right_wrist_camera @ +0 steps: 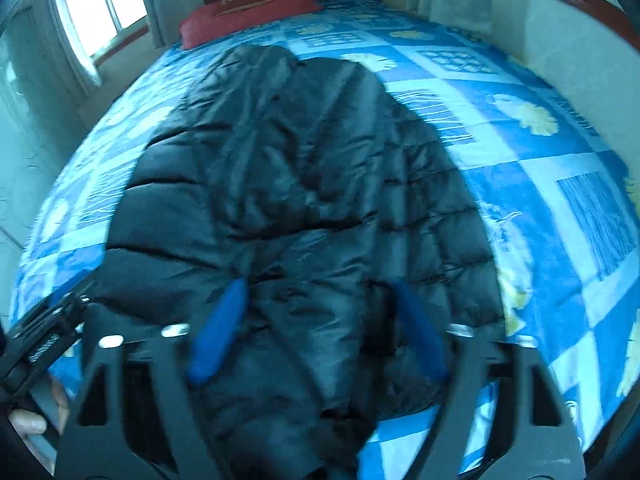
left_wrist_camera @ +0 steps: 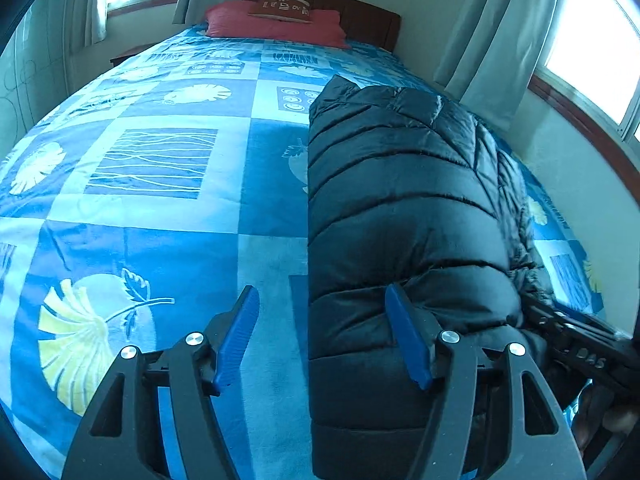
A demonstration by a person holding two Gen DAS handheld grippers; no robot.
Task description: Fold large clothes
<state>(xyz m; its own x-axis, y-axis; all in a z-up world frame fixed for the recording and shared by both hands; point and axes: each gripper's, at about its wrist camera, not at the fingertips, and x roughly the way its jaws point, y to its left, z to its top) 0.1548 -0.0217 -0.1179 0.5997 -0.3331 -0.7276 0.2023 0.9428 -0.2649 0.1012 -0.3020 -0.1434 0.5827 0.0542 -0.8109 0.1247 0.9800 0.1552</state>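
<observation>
The black quilted puffer jacket point(left_wrist_camera: 404, 208) lies lengthwise on the bed's blue patchwork leaf-print blanket point(left_wrist_camera: 160, 216), already narrowed into a long strip near the bed's right side. The left gripper point(left_wrist_camera: 326, 334) hovers with jaws apart, straddling the jacket's left edge near the hem, nothing pinched. The right gripper point(right_wrist_camera: 318, 328) is likewise open above the slick bulging fabric, clamping nothing. The likely failure is a shallow bite: the puffy nylon could slip free, or the jaws could catch only the top layer, letting the folded sides spring open when lifted.
</observation>
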